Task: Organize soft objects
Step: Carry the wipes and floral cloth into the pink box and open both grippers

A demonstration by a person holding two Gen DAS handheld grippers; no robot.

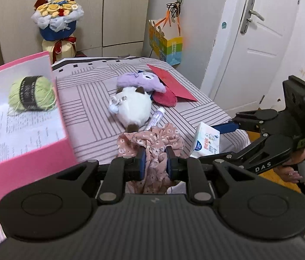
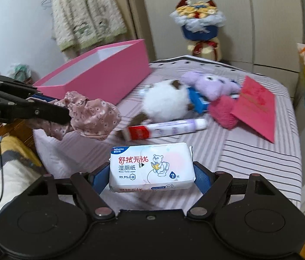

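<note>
My left gripper (image 1: pixel 155 159) is shut on a pink floral cloth (image 1: pixel 152 145), held above the near end of the striped bed; the same pink floral cloth (image 2: pixel 91 117) hangs from its fingers in the right wrist view. My right gripper (image 2: pixel 151 173) is shut on a white wet-wipes pack (image 2: pixel 151 166), lifted off the bed, and that wet-wipes pack (image 1: pixel 206 139) shows at the right in the left wrist view. A pink box (image 1: pixel 22 117) holds a green yarn ball (image 1: pixel 32 93). On the bed lie a white plush (image 1: pixel 133 106), a purple plush (image 1: pixel 141 81) and a red fuzzy piece (image 1: pixel 165 97).
A toothpaste tube (image 2: pixel 165 127) lies beside the white plush. A red envelope (image 2: pixel 256 106) sits at the bed's right side. A bouquet (image 1: pixel 57 15) stands behind the bed (image 1: pixel 91 99), a paper bag (image 1: pixel 165 41) hangs on the wall, and a white door (image 1: pixel 260 32) is at right.
</note>
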